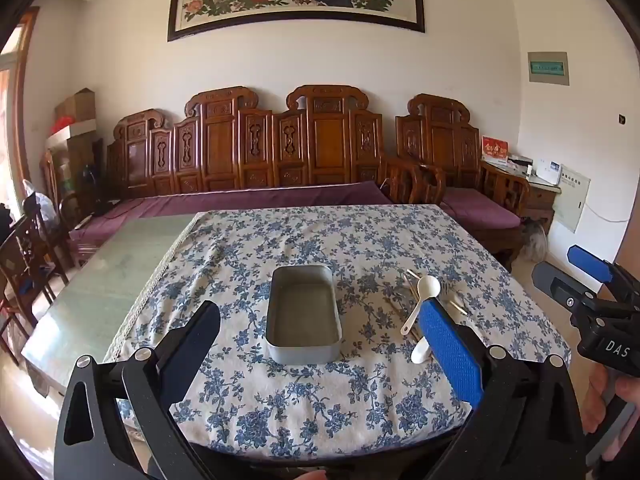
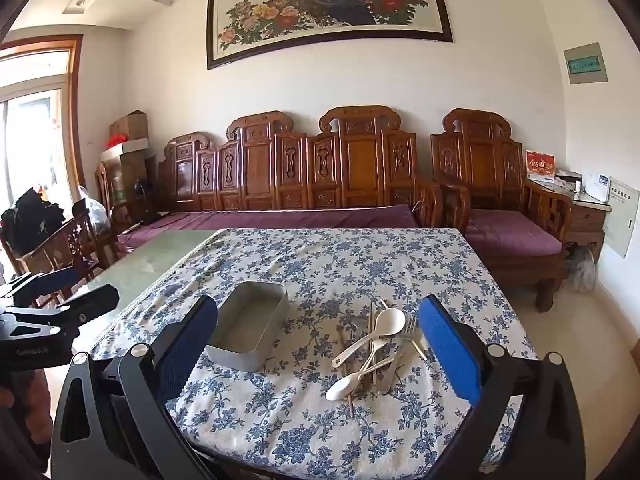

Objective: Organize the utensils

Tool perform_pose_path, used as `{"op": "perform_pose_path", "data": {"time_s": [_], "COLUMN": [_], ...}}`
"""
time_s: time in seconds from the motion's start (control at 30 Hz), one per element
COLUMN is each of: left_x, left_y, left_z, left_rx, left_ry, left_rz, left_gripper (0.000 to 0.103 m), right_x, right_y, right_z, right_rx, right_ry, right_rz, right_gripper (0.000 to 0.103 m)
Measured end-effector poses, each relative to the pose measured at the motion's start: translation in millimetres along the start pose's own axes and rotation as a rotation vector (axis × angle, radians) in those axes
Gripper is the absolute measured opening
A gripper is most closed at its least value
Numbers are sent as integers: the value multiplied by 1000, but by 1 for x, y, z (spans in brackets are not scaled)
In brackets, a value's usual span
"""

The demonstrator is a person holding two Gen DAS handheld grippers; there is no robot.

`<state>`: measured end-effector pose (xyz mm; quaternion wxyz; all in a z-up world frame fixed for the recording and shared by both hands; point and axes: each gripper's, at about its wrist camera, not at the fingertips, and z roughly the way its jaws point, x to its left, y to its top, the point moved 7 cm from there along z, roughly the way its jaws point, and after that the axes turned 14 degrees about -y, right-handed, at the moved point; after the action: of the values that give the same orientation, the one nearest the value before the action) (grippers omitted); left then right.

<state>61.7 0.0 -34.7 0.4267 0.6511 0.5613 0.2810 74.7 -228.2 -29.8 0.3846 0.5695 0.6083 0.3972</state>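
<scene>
An empty grey metal tin (image 1: 303, 314) (image 2: 250, 326) sits on the blue-flowered tablecloth (image 1: 320, 400) (image 2: 280, 420). Right of it lies a loose pile of utensils (image 2: 374, 350): two white spoons (image 1: 424, 294) (image 2: 384, 322), a metal fork (image 2: 406, 332) and chopsticks. My left gripper (image 1: 324, 320) hovers open above the near table edge, its fingers framing the tin, nothing between them. My right gripper (image 2: 320, 318) hangs open too, framing the tin's right end and the utensil pile. Each gripper shows at the edge of the other's view (image 1: 584, 276) (image 2: 68, 288).
Left of the cloth the bare green glass tabletop (image 1: 100, 280) (image 2: 160, 256) shows. A carved wooden sofa with purple cushions (image 1: 256, 200) (image 2: 280, 216) runs behind the table, an armchair (image 2: 512, 236) at far right. Wooden chairs (image 1: 28, 248) stand at the left.
</scene>
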Motion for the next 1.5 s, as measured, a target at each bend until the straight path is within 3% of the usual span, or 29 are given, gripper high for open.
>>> {"op": "perform_pose_path", "data": {"time_s": [1.5], "left_x": [-2], "left_y": [9], "left_z": [-7], "left_rx": [-51], "left_ry": [-7], "left_rz": [-5], "left_gripper": [97], "right_x": [1], "right_y": [3], "right_z": [0], "right_rx": [-1], "right_ry": [-2], "right_rz": [0], "right_gripper": [101]}}
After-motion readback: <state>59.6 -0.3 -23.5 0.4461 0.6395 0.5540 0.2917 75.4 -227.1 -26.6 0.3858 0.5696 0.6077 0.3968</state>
